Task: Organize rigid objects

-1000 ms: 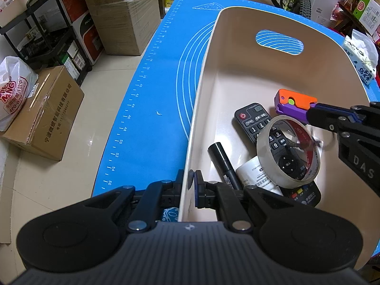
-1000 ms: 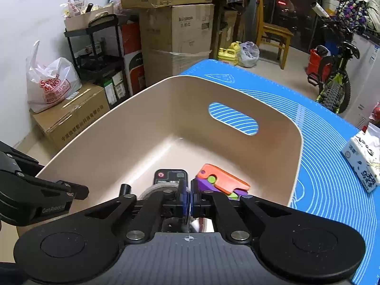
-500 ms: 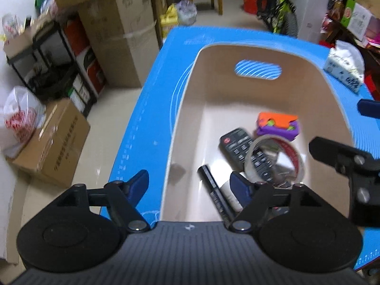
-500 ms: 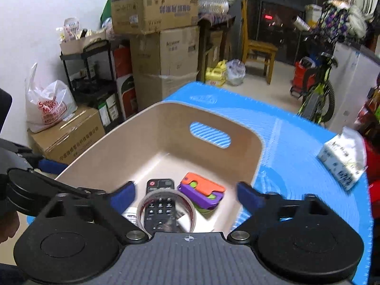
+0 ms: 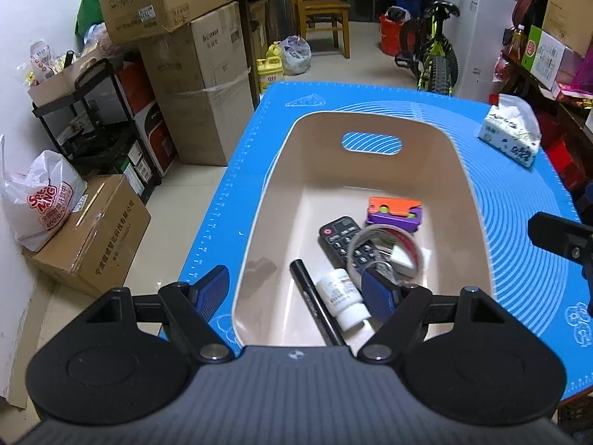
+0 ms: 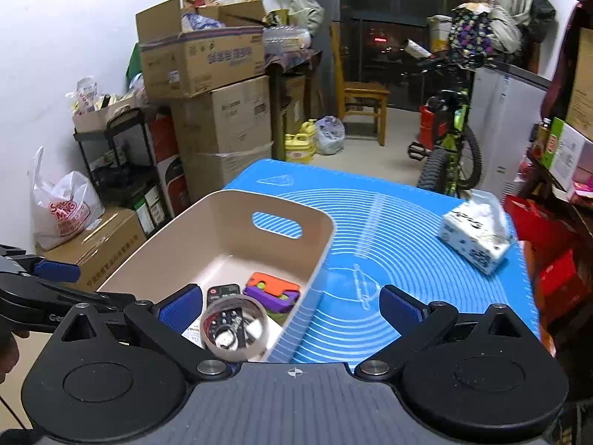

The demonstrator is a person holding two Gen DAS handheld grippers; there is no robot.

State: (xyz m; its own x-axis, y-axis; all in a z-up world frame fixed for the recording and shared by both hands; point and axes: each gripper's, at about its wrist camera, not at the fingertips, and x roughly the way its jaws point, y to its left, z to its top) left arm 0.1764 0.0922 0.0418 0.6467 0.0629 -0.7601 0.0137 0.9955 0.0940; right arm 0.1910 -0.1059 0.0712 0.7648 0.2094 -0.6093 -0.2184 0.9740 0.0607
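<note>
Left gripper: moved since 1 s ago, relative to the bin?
Yes. The left gripper has let go of the beige bin's near rim, opened, and pulled back and up; the whole bin now shows in its view.

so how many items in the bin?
5. Marker and bottle near end, remote mid, tape roll over it, orange-purple toy far side. White piece inside the roll unclear; more may be hidden.
</note>
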